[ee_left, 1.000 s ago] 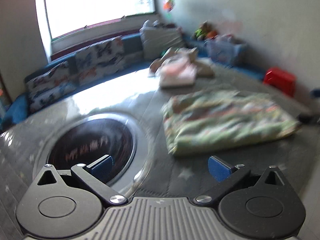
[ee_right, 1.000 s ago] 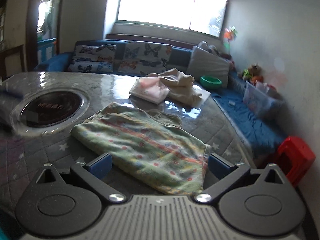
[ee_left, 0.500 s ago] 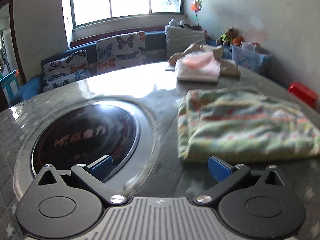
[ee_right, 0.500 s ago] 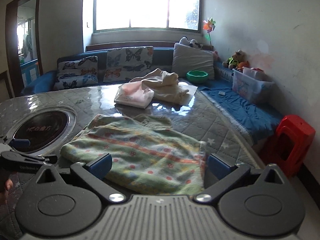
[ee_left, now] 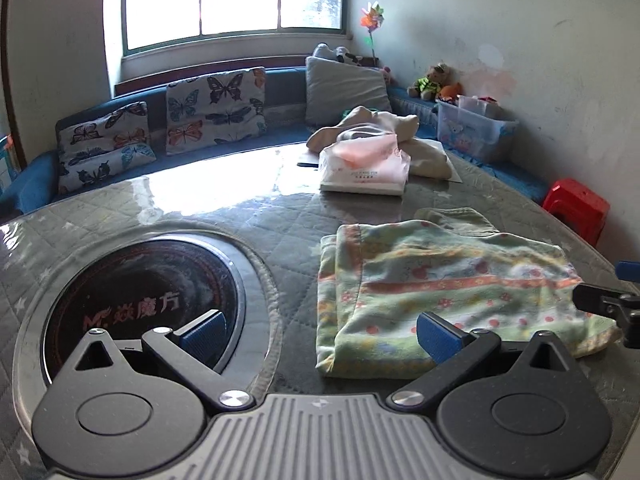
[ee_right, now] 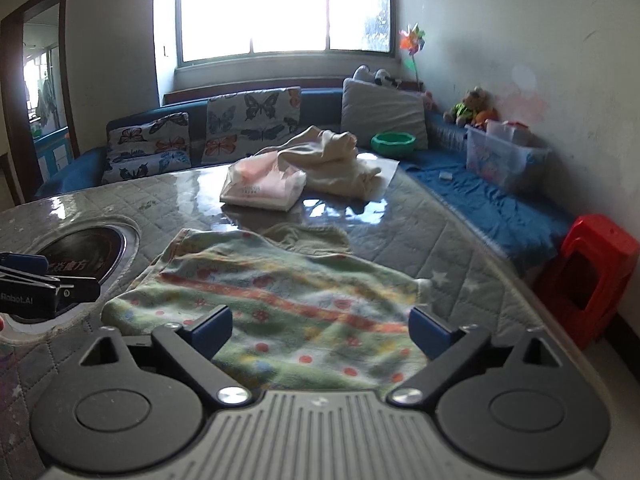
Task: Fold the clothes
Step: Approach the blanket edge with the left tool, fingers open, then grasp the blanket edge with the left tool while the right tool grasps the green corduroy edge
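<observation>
A green garment with orange stripes and red dots (ee_left: 440, 280) lies folded flat on the quilted table (ee_left: 288, 220). My left gripper (ee_left: 320, 332) stands open at its left edge; the right pad (ee_left: 434, 336) is over the cloth and the left one is over the hob. My right gripper (ee_right: 320, 328) hovers low over the near part of the same garment (ee_right: 280, 292). Its jaws are wide and closing, with cloth below them and nothing pressed between the pads. Each view catches the other gripper's fingers (ee_left: 600, 300) (ee_right: 36, 280) at its side edge.
A round black hob (ee_left: 140, 304) is set into the table on the left. A pink folded stack (ee_left: 364, 168) and a beige garment (ee_left: 384, 128) sit at the far side. Beyond are a blue sofa with butterfly cushions (ee_left: 216, 108), a plastic box (ee_left: 472, 132) and a red stool (ee_right: 592, 276).
Both grippers have drawn nearer to the green garment and rolled level. The left one now reaches its left edge and shows in the right wrist view. The right jaws have narrowed slightly.
</observation>
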Demonstrator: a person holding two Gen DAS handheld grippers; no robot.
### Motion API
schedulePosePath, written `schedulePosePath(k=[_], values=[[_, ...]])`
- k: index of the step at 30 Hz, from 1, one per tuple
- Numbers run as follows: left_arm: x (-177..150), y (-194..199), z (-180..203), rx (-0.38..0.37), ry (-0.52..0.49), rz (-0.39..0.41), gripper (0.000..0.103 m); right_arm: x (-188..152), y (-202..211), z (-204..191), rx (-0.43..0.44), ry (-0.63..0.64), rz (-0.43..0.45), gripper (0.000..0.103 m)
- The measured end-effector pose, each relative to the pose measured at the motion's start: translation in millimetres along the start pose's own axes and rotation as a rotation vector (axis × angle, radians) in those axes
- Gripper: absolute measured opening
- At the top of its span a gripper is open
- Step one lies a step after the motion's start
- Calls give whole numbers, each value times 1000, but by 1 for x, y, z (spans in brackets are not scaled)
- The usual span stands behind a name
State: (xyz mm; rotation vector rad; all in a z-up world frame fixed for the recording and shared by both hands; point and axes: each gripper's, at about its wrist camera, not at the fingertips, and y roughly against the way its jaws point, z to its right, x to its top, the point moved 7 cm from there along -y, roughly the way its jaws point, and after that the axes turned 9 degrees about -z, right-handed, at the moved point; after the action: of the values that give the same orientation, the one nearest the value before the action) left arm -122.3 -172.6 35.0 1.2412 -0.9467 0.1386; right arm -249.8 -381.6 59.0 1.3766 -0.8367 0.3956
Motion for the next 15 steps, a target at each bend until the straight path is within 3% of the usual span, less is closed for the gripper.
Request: schedulePosePath(k=[6,9,15], values=[[24,-14,8,-6,-44,-12,103,13,-22,-4,-1,24,-23,90],[34,-22,10,-5,-61,-22,102,22,-40,1,-2,25,-59,81],[52,-39,7,-14,-67,-43,90,46,-82,13,30,4,-124,64]])
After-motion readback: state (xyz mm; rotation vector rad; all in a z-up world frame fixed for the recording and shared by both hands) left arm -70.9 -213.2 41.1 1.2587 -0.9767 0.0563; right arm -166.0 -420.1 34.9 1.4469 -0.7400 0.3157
